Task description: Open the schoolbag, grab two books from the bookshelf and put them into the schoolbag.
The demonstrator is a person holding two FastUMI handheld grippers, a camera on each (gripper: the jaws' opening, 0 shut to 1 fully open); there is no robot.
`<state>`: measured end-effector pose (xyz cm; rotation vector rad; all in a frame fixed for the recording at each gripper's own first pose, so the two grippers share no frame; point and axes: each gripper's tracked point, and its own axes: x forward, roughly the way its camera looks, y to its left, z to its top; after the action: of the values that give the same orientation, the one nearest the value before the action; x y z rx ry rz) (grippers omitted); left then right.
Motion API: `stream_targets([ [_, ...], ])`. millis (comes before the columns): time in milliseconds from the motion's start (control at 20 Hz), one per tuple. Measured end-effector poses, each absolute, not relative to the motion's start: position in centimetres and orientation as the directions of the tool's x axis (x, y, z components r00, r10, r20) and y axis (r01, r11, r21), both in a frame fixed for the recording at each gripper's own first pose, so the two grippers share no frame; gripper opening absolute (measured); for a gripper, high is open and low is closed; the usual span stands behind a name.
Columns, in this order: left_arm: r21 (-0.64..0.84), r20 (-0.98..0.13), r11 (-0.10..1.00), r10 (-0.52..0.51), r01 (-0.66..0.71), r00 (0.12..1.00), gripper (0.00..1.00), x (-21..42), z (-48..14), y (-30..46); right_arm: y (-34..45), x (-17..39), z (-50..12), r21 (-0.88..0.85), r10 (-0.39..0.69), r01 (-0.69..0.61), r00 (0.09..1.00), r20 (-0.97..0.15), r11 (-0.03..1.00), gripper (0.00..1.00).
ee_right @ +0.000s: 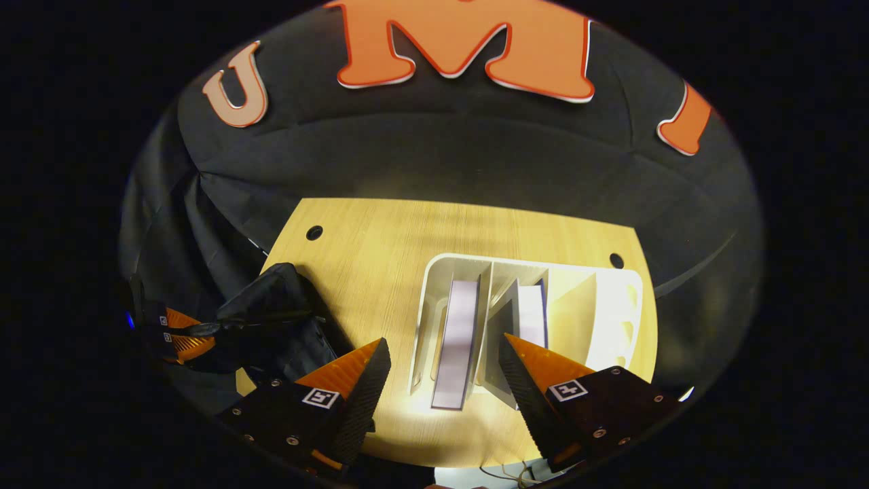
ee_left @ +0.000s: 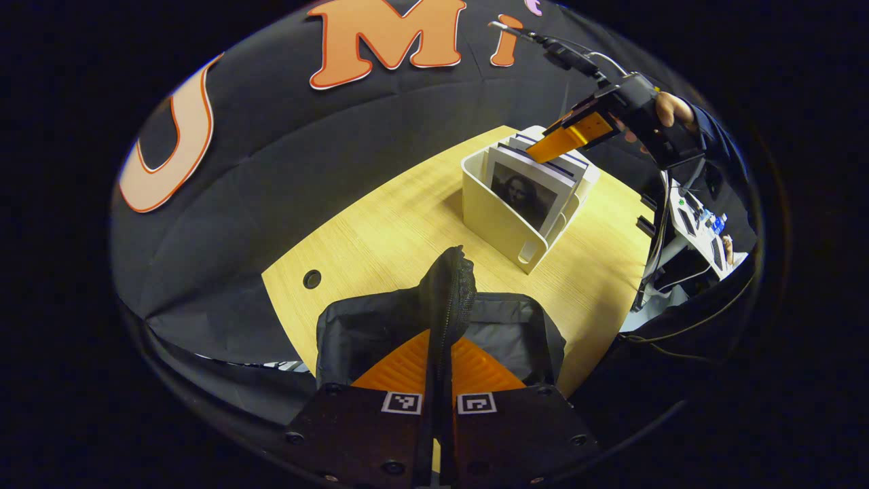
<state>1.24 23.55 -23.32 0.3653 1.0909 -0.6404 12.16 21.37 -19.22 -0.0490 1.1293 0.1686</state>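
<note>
The left gripper (ee_left: 440,370) pinches the bag's (ee_left: 380,326) zipper edge (ee_left: 448,285), lifted at the near side of the table (ee_left: 380,231). The right gripper (ee_right: 445,380) hangs spread above the books (ee_right: 456,333) in the shelf (ee_right: 611,319).

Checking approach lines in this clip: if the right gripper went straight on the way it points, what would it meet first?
Most likely the book standing upright in the white bookshelf. The right gripper is open above it, the book's top edge between its fingers. Depth is unclear, so the shelf divider could come first.
</note>
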Motion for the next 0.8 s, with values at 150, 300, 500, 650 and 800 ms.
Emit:
stream_targets([
  [150, -0.046, -0.907, 0.783, -0.293, 0.621, 0.302, 0.05, 0.9, -23.4, 23.4, 20.9, 13.2, -21.3, 0.029, 0.075, -0.132, 0.359, -0.93, 0.991, 0.96],
  [300, -0.041, -0.911, 0.797, -0.278, 0.602, 0.306, 0.05, 1.0, -23.6, 23.0, 20.8, 13.7, -23.5, 0.018, 0.046, -0.099, 0.296, -0.954, 0.995, 0.94],
  [500, -0.048, -0.916, 0.804, -0.272, 0.593, 0.295, 0.05, 0.9, -23.9, 22.7, 20.5, 12.8, -26.6, 0.011, 0.025, -0.074, 0.19, -0.981, 0.997, 0.8],
  [650, -0.05, -0.917, 0.804, -0.272, 0.592, 0.292, 0.05, 0.7, -24.1, 22.5, 19.7, 12.5, -27.1, -0.017, -0.02, 0.02, 0.165, -0.986, 1.0, 0.48],
  [800, -0.046, -0.916, 0.803, -0.271, 0.594, 0.295, 0.05, 0.7, -24.0, 22.6, 20.0, 12.5, -26.4, -0.002, -0.008, 0.041, 0.158, -0.987, 0.999, 0.37],
])
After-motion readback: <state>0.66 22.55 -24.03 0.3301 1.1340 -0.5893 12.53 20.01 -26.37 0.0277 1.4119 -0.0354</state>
